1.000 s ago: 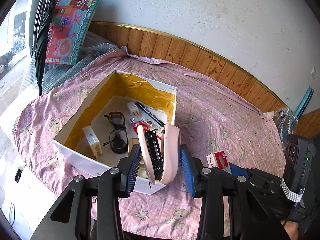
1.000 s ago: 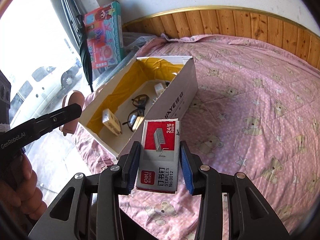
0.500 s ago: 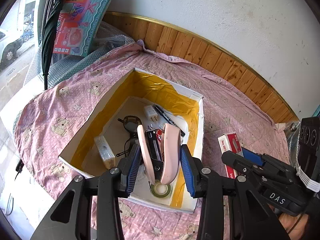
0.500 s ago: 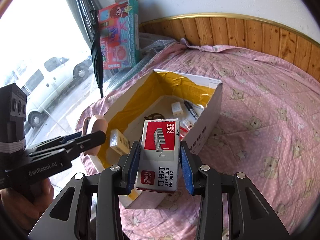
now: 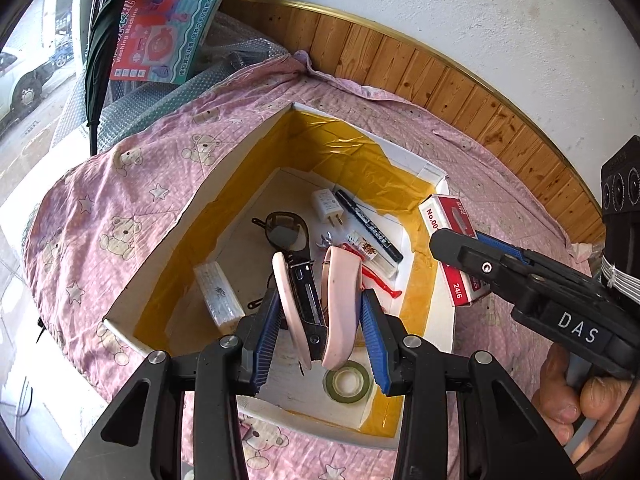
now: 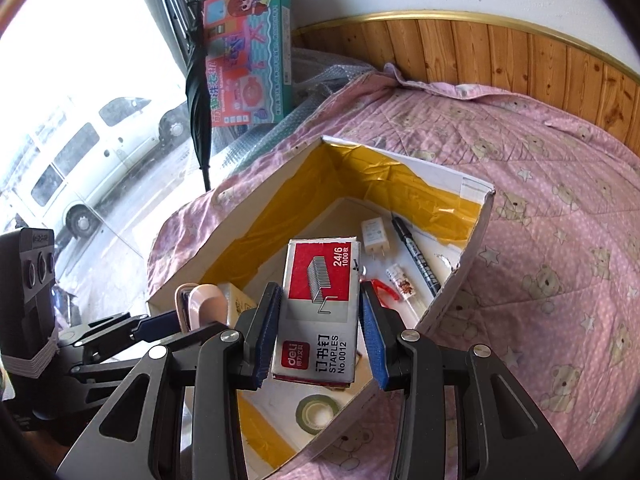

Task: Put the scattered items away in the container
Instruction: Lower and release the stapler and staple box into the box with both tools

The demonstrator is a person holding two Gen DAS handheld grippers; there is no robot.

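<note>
Left tongs [image 5: 320, 320] clamp pink stapler [image 5: 320, 304] over open cardboard box [image 5: 168, 236] (yellow-taped inside). Right tongs [image 6: 318, 328] clamp staple box [image 6: 320, 312] above same box, near its right wall. Box sits on pink quilt [image 6: 560, 240].

A pink quilted bedspread printed with teddy bears and stars [image 6: 552, 216] covers the surface. Behind it runs a wall of wooden panelling with a gold trim [image 6: 500, 48], white plaster above. A colourful toy washing-machine box [image 5: 168, 28] leans beside a folded black umbrella [image 6: 198, 92]. Outside, what seems a white van [image 6: 80, 160] stands.
</note>
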